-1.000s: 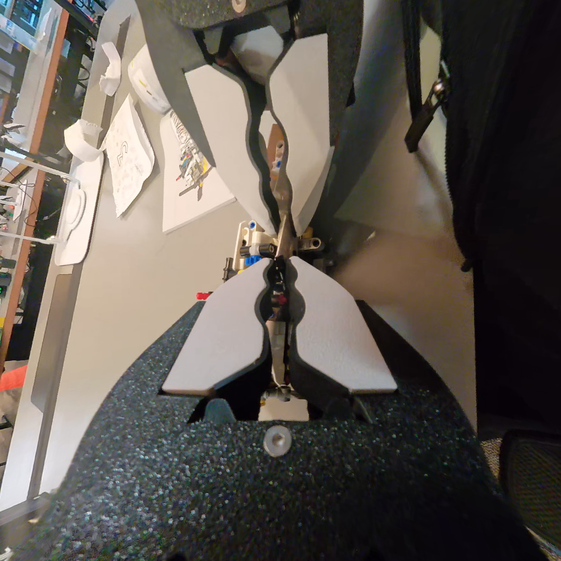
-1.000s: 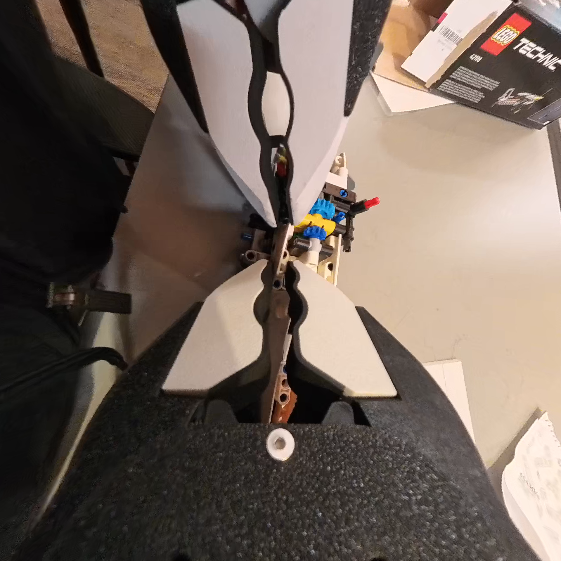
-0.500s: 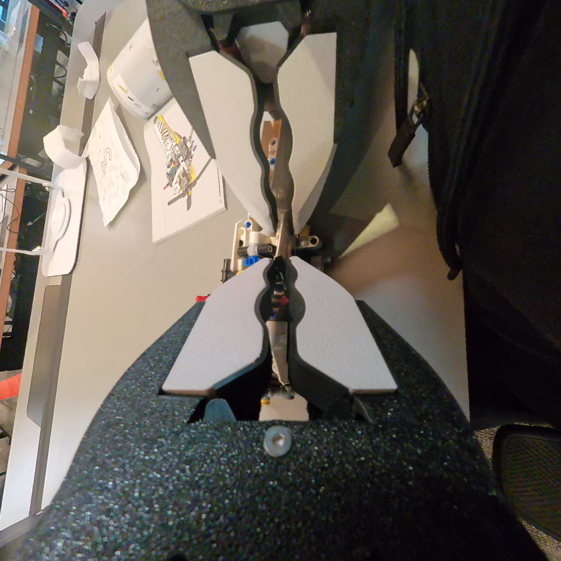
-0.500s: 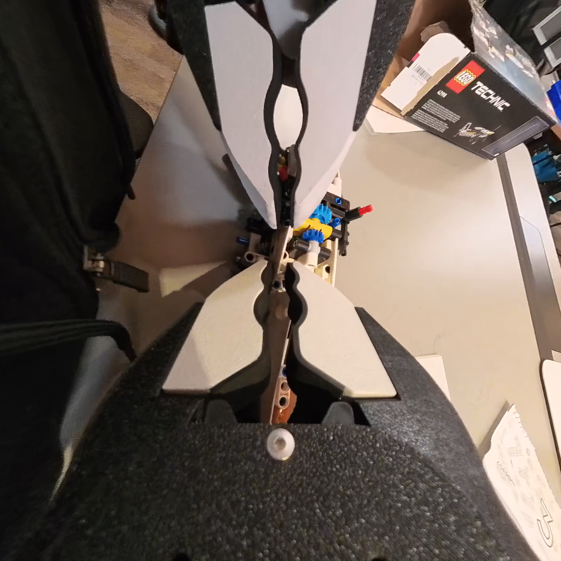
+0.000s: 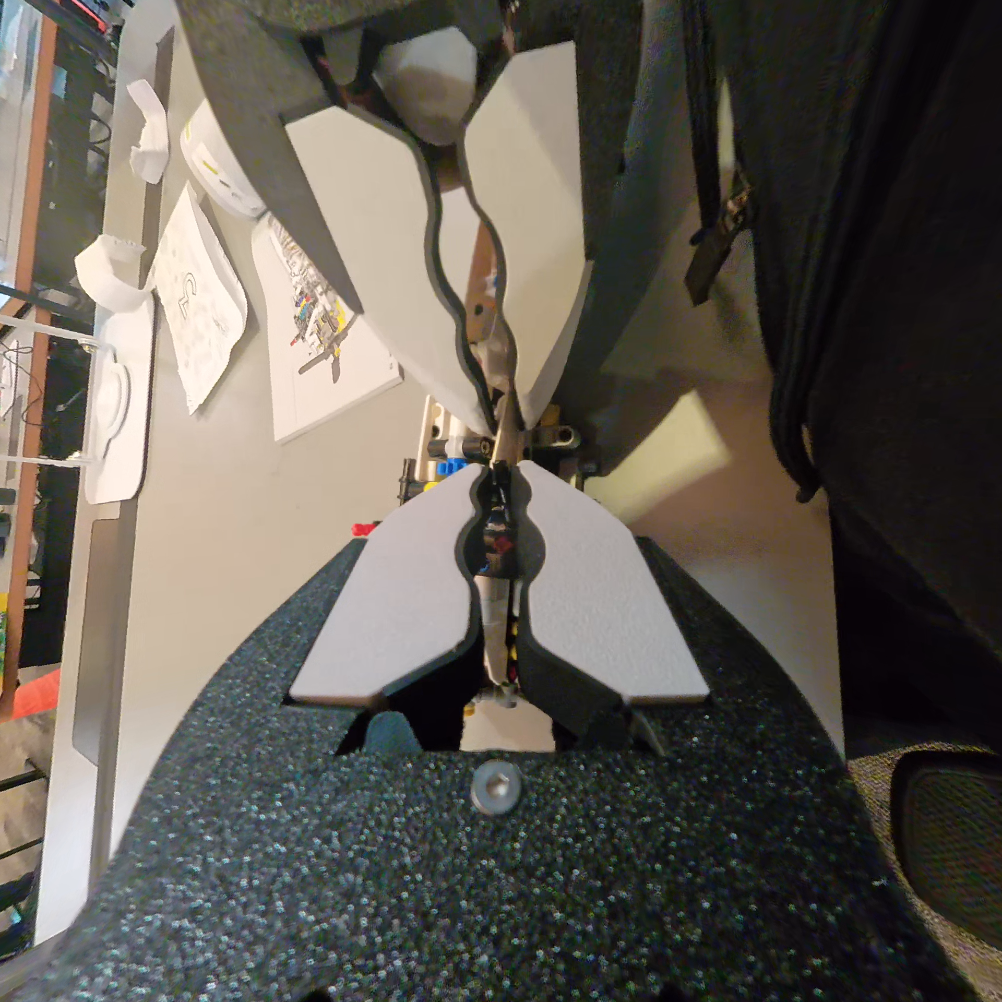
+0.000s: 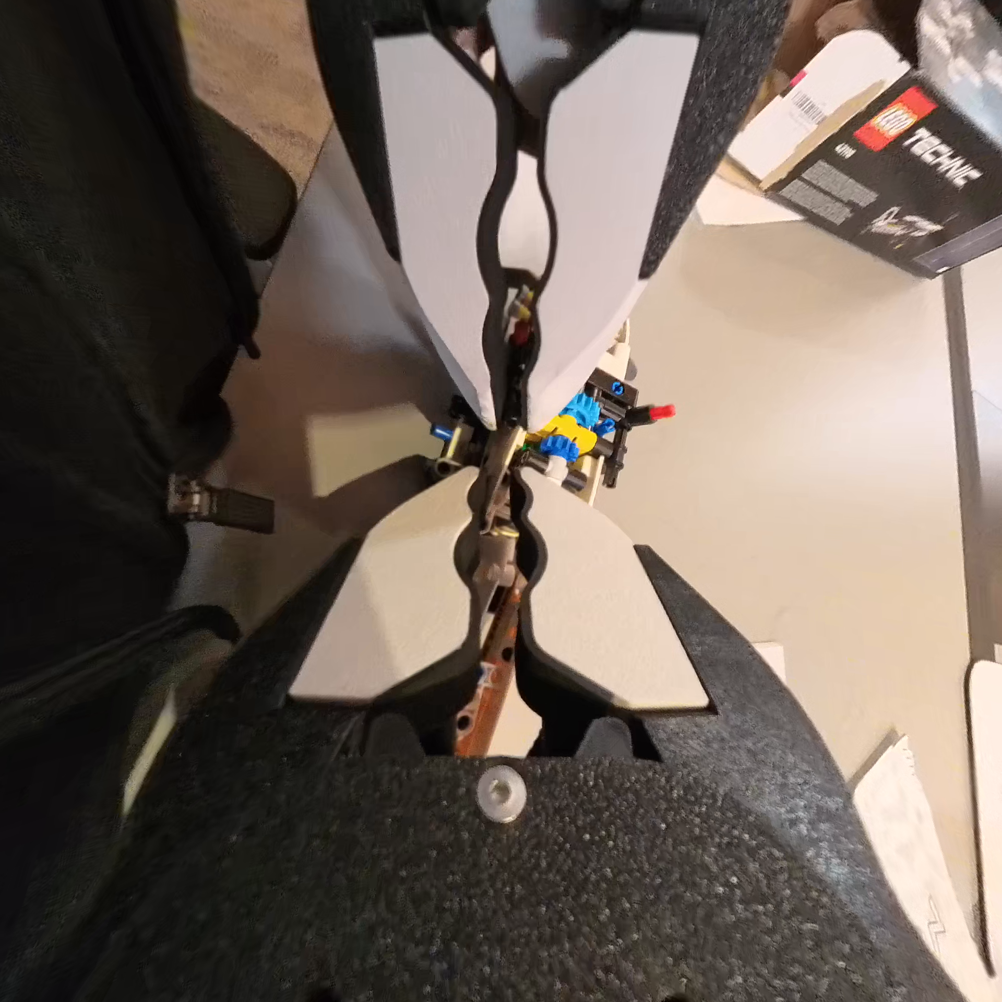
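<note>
- Two grippers are meeting tip to tip here. The left hand-held gripper is pinching the dark end of a small brick model, pads pressing on it.
- The right hand-held gripper is clamping a tan beam at the model's other end.
- The model's blue gears and red pin are sticking out to the right.
- An instruction booklet is lying far left on the tabletop, and a black box is sitting far right.
</note>
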Action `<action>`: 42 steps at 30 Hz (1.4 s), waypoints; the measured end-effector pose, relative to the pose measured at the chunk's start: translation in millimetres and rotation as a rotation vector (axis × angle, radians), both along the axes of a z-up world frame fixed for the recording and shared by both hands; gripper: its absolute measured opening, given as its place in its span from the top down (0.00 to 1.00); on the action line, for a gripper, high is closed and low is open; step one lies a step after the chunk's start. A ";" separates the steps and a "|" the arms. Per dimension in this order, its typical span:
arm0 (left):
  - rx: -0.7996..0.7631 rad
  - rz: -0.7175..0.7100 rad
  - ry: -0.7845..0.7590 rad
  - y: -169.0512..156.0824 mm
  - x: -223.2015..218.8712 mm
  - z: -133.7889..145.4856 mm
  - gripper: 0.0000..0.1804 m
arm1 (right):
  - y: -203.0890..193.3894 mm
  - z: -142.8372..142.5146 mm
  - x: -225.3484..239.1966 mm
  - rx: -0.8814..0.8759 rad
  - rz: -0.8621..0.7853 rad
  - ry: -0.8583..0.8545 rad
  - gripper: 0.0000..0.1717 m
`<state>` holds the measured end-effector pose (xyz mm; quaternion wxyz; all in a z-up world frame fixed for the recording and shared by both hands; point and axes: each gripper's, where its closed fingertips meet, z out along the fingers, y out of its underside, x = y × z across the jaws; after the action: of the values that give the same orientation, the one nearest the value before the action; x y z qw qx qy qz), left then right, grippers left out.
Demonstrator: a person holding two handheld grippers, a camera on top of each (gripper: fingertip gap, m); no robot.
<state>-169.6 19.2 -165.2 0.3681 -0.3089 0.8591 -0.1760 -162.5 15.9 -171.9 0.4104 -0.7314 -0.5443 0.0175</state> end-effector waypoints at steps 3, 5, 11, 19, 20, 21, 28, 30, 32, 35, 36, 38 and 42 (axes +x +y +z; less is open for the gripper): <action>0.000 0.007 -0.006 0.5 0.3 0.1 0.95 | 0.8 -0.6 0.9 -0.054 -0.021 -0.005 0.96; -0.005 0.009 -0.011 0.6 0.1 0.1 0.95 | 1.3 -1.1 1.1 -0.084 -0.045 -0.005 0.96; -0.031 0.012 -0.020 0.7 -0.9 0.3 0.95 | 2.2 -1.6 0.7 -0.114 -0.083 0.018 0.96; -0.027 0.027 -0.022 2.1 -0.5 0.7 0.95 | 3.0 -1.0 0.7 -0.096 -0.077 0.054 0.96; -0.026 0.027 -0.023 2.4 -0.5 0.6 0.95 | 3.1 -1.0 0.6 -0.091 -0.079 0.055 0.96; -0.024 0.027 -0.022 2.6 -0.4 0.7 0.95 | 3.2 -0.9 0.6 -0.088 -0.080 0.057 0.96; -0.016 0.039 -0.020 4.3 0.1 0.8 0.95 | 3.2 -0.4 0.3 -0.075 -0.094 0.079 0.95; -0.009 0.043 -0.019 4.9 0.5 0.8 0.95 | 3.3 -0.3 0.3 -0.068 -0.098 0.082 0.95; -0.005 0.045 -0.016 5.3 0.7 0.8 0.95 | 3.1 -0.2 0.3 -0.066 -0.102 0.086 0.95; -0.002 0.047 -0.013 5.6 0.8 0.8 0.95 | 2.4 -0.5 0.5 -0.066 -0.105 0.091 0.95; -0.001 0.047 -0.012 5.5 0.8 0.8 0.95 | 2.2 -0.5 0.5 -0.067 -0.106 0.093 0.95; 0.001 0.048 -0.011 6.1 1.2 0.8 0.95 | 2.0 -0.6 0.8 -0.065 -0.110 0.094 0.95; 0.006 0.049 -0.012 7.5 2.0 0.9 0.95 | 1.6 -0.6 1.5 -0.063 -0.120 0.089 0.95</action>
<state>-167.6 26.7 -164.3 0.3783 -0.3275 0.8497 -0.1663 -161.0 17.5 -172.5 0.4115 -0.7738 -0.4798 0.0423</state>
